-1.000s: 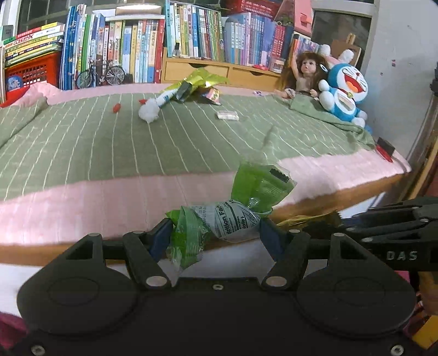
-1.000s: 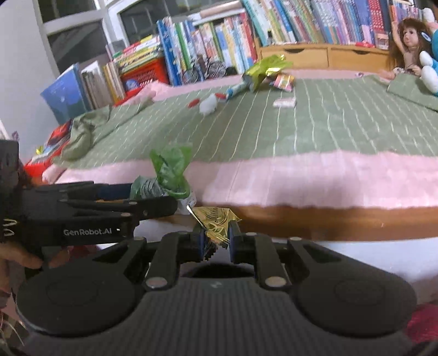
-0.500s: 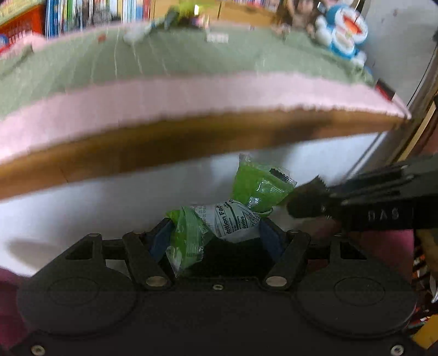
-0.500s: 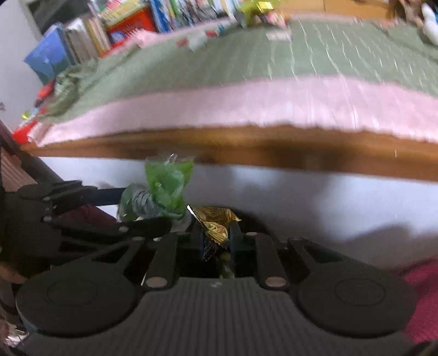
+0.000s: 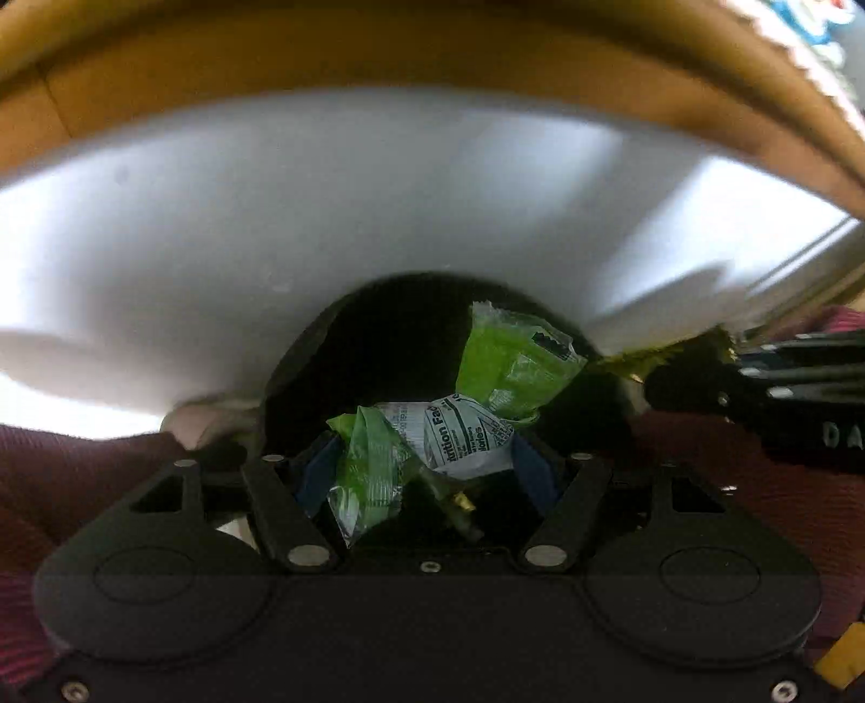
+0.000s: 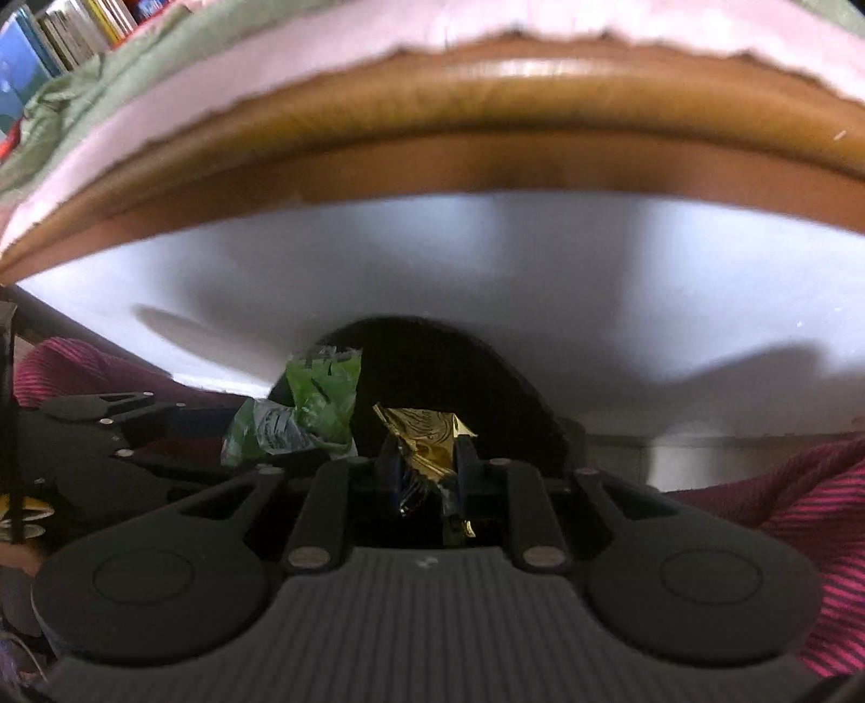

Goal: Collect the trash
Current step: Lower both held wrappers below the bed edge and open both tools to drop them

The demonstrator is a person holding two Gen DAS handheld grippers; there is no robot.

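Note:
My left gripper [image 5: 427,459] is shut on a crumpled green wrapper [image 5: 508,373] with a white nutrition label, clamped between its blue pads. In my right gripper [image 6: 427,459], also shut, sits a crumpled gold foil wrapper [image 6: 424,432]. Both grippers point steeply down, side by side, over the dark round mouth of a bin [image 6: 432,357] that stands against the bed's white side. From the right wrist the green wrapper [image 6: 319,400] shows just left of the gold one. From the left wrist the gold wrapper [image 5: 654,357] and the right gripper's black body [image 5: 757,389] show at the right.
The bed's white side panel [image 6: 486,270] rises behind the bin, topped by a wooden frame edge [image 6: 486,108] and a pink sheet [image 6: 270,59]. Magenta striped fabric [image 6: 784,514] lies on both sides of the bin. Books [image 6: 65,27] show at the upper left.
Both grippers have sunk from bed height down past the bed's edge and tipped downward, and the dark bin has come into view under them. Each keeps its wrapper.

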